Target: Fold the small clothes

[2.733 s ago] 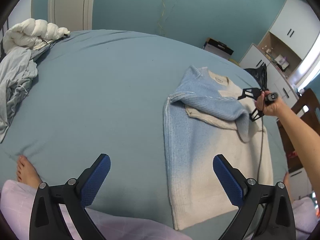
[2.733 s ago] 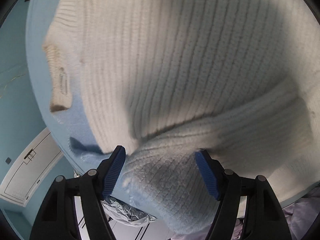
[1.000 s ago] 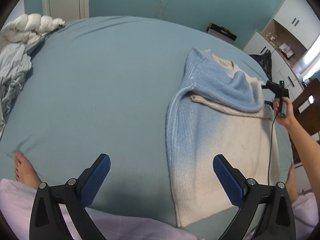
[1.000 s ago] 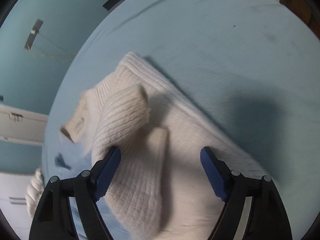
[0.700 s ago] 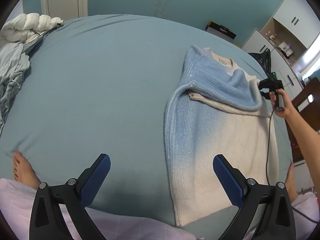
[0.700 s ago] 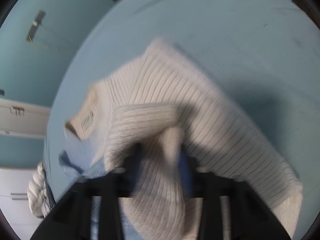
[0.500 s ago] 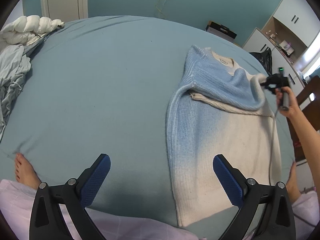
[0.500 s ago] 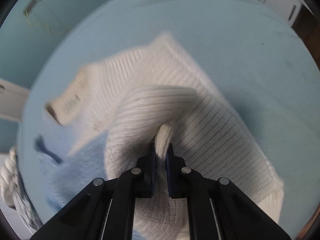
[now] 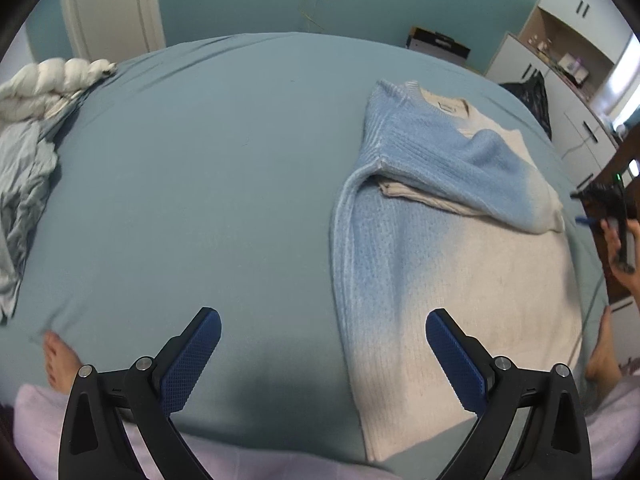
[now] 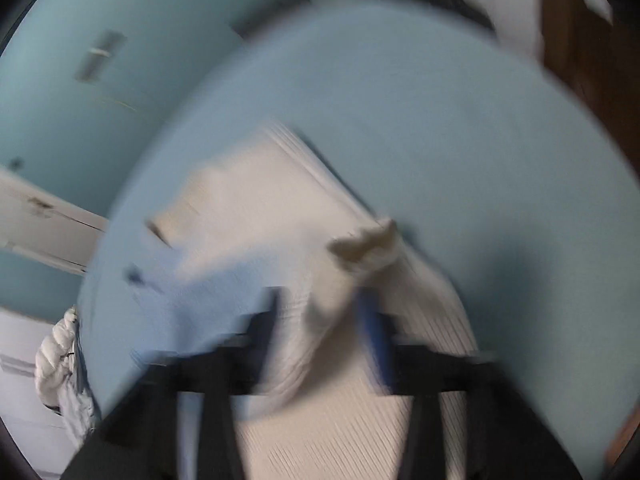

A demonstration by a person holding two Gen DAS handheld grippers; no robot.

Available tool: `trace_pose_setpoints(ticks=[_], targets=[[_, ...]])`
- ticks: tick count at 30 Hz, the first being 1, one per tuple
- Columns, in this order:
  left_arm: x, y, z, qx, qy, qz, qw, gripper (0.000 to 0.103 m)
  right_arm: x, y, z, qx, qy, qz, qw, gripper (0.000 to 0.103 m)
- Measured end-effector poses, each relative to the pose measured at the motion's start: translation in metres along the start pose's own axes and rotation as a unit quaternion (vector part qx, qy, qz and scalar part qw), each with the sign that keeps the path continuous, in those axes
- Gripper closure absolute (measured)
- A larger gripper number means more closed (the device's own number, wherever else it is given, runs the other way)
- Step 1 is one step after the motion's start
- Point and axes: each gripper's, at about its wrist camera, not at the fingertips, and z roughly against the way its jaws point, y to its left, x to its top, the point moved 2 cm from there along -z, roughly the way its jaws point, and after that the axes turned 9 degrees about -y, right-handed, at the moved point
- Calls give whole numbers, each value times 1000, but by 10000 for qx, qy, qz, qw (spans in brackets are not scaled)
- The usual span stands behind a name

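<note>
A knit sweater [image 9: 440,248], blue fading to cream, lies flat on the teal bed [image 9: 200,160]. One sleeve [image 9: 460,164] is folded across its chest. My left gripper [image 9: 320,344] hangs open over the bed's near edge, with nothing between its fingers and the sweater's hem beside its right finger. My right gripper [image 9: 596,208], held by a hand, is off the sweater's right side. In the blurred right wrist view its jaws are opening, and the cream cuff [image 10: 364,248] lies loose just ahead of the right gripper [image 10: 320,320].
A white duvet [image 9: 48,84] and grey cloth [image 9: 24,184] are bunched at the bed's far left. A bare foot [image 9: 56,356] rests by the near edge. White cabinets [image 9: 560,40], a black bag [image 9: 528,88] and wooden furniture [image 9: 624,152] stand to the right.
My right gripper shut on the cuff, drew the sleeve towards the sweater's right edge, then opened and pulled away to the right. The left gripper shifted slightly.
</note>
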Motion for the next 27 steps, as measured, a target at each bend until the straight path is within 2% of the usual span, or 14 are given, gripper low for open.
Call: trace_pose_setpoints(ticks=[2, 5, 7, 9, 11, 13, 14, 16, 17, 18, 21, 23, 25, 27], targets=[[13, -9, -16, -103, 65, -244, 9996, 0, -10, -18, 7, -198, 40, 91, 9998, 43], [36, -32, -55, 36, 91, -1037, 9946, 0, -25, -28, 22, -419, 43, 418, 9982, 42], [53, -50, -89, 279, -3, -1684, 9853, 0, -32, -26, 27, -208, 108, 323, 9992, 38], [65, -63, -118, 558, -140, -2002, 9781, 0, -46, -31, 29, 220, 280, 6, 9994, 29], [75, -71, -149, 555, -1, -2161, 9748, 0, -58, -31, 19, 396, 420, -165, 9982, 29], [83, -73, -181, 628, 148, -2228, 9727, 0, -66, -21, 10, 385, 678, 71, 9969, 29], [84, -74, -191, 633, 197, -2273, 9716, 0, -66, -15, 11, 395, 662, 224, 9968, 29], [90, -73, -214, 903, 300, -2409, 9659, 0, -67, -15, 11, 362, 537, 416, 9970, 29], [97, -69, -224, 1178, 290, -2436, 9623, 1, -68, -8, 13, 378, 494, 526, 9967, 29], [104, -65, -228, 1297, 211, -2352, 9630, 1, -69, -3, 12, 436, 499, 596, 9960, 29], [127, -50, -227, 1081, -89, -1682, 9798, 1, -78, 11, -4, 466, 543, 689, 9951, 29], [136, -34, -223, 1107, -286, -1110, 9872, 0, -84, 17, -13, 498, 588, 636, 9950, 29], [132, -5, -221, 1264, -395, -316, 9907, 0, -87, 13, -19, 536, 662, 555, 9948, 29], [118, 24, -224, 1447, -300, 382, 9883, 0, -88, 7, -18, 561, 703, 554, 9944, 29]])
